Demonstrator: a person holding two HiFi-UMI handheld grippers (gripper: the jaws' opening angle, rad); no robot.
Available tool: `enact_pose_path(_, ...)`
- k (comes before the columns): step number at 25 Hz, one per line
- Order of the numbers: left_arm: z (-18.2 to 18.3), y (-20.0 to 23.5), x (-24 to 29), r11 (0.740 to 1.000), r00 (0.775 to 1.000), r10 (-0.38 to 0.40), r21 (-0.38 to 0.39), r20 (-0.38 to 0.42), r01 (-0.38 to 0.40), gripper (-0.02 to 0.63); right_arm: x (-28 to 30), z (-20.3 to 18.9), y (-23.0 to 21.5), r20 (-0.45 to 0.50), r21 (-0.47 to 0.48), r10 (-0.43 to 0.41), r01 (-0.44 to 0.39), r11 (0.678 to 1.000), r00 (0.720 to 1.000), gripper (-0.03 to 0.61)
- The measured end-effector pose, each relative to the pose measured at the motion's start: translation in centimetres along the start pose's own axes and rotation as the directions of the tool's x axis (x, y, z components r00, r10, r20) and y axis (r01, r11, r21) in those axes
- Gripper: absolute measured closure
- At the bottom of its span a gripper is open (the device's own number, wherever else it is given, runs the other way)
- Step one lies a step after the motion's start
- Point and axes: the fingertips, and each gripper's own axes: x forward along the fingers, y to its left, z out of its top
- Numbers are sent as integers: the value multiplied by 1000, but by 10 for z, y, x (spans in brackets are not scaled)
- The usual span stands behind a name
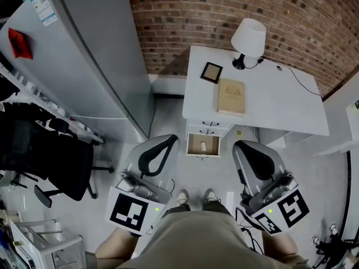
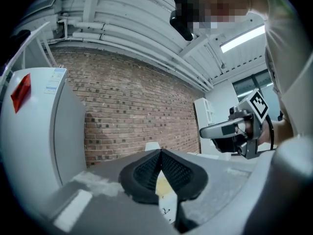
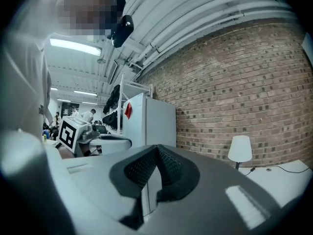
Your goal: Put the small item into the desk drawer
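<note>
Left gripper (image 2: 160, 152): in its own view the two black ribbed jaws meet at the tips. We see nothing clamped between them; only pale desk surface shows through the gap behind the tips.

Right gripper (image 3: 156, 147): closed in the same way, tips together and nothing held. It touches no object.

In the head view both grippers sit in the lower half of the frame, left and right of centre. Their jaws point toward the top of the frame, at the white rectangular desk (image 1: 275, 102). Each carries its black-and-white marker cube nearest the person.

The small pale item (image 1: 203, 145) lies inside the open wooden-bottomed desk drawer (image 1: 193, 145), near the middle of the frame. It looks slightly longer top-to-bottom in the frame, so front-to-back along the drawer. It is too small for us to tell which end leads.

In the frame the item sits between the two gripper tips, apart from both. The drawer juts out from the desk's near-left corner, below two closed drawer fronts.

On the desk top are a tan hardcover book (image 1: 231, 96), a small dark-framed picture (image 1: 211, 72) and a white shaded lamp (image 1: 248, 37). Behind the desk is a red brick wall (image 1: 224, 10).
</note>
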Motion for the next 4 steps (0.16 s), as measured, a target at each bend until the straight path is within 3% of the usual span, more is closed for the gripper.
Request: enact_pose_path(4,-5,6,6,1000,1000,17,-8,-9,-17,612,6,-1,-7,-6,-7,6,-6,1000,1000,575)
